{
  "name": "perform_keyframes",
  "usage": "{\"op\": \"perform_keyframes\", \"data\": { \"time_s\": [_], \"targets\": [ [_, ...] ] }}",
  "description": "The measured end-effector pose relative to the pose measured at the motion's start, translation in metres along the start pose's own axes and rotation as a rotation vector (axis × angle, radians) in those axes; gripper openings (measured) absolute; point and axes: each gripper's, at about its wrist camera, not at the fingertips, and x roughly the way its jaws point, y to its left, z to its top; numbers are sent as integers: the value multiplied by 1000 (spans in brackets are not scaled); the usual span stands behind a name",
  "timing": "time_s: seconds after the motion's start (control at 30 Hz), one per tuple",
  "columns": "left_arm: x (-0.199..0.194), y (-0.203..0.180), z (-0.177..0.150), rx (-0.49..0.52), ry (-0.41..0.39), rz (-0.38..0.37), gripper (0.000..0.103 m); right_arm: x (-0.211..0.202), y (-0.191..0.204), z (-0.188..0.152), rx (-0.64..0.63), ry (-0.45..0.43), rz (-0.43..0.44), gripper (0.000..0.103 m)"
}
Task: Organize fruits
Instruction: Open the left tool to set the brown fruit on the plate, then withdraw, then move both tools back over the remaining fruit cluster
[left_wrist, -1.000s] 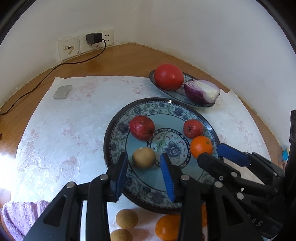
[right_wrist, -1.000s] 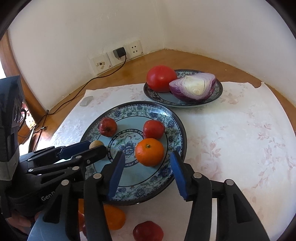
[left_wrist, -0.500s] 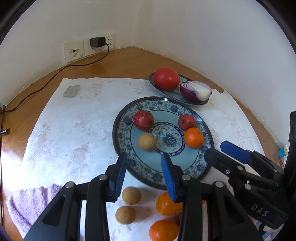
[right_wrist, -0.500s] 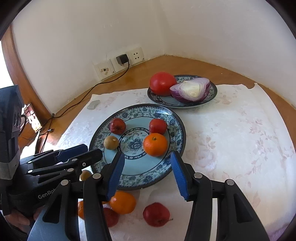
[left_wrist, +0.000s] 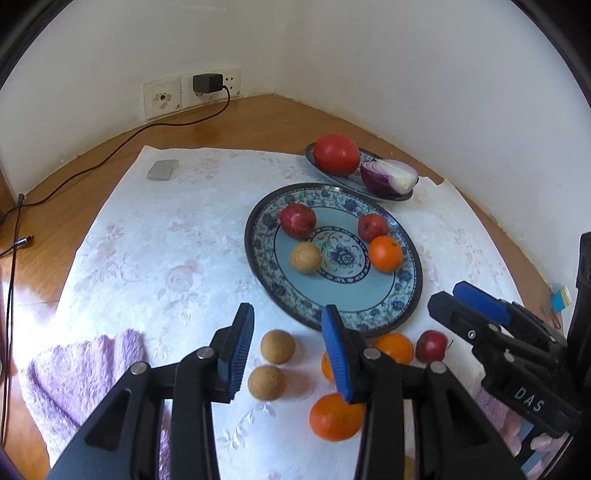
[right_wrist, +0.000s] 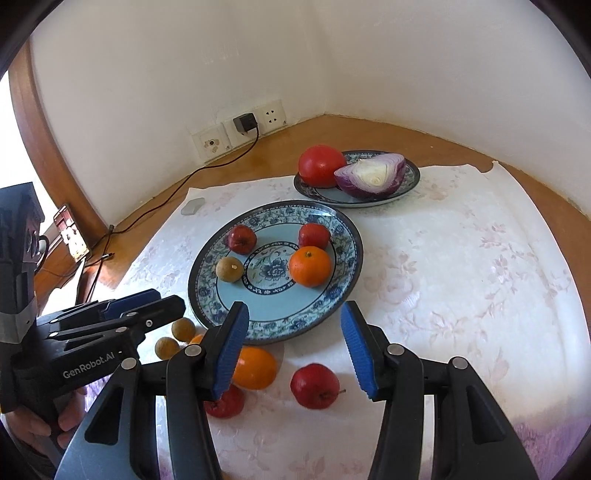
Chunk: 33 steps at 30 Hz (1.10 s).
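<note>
A large blue patterned plate (left_wrist: 369, 306) (right_wrist: 280, 317) holds two small red apples, one orange (right_wrist: 309, 266) and one brown longan (right_wrist: 229, 269). In front of it on the cloth lie two longans (left_wrist: 277, 346), oranges (left_wrist: 336, 417) (right_wrist: 255, 367) and small red apples (right_wrist: 314, 386). My left gripper (left_wrist: 288, 350) is open and empty above the two loose longans. My right gripper (right_wrist: 295, 347) is open and empty above the loose orange and apple. Each gripper shows in the other's view (left_wrist: 480, 310) (right_wrist: 122, 314).
A smaller plate (right_wrist: 410, 181) behind holds a tomato (right_wrist: 320, 165) and a halved red onion (right_wrist: 373, 177). A grey eraser-like block (left_wrist: 162, 170) lies far left on the white floral cloth. A charger and cable run from wall sockets (left_wrist: 207, 83). A purple towel (left_wrist: 81, 380) lies front left.
Both grippers have pulled back and up from the large plate, still open and empty. The loose fruits in front of the plate have come into view.
</note>
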Motion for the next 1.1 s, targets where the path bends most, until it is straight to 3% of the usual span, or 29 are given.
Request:
{"op": "perform_keyframes", "data": {
  "time_s": [1.1],
  "targets": [
    [2,14,-40,-33,60,-8,40,-10,-17,-38,49,45,-29,53]
  ]
}}
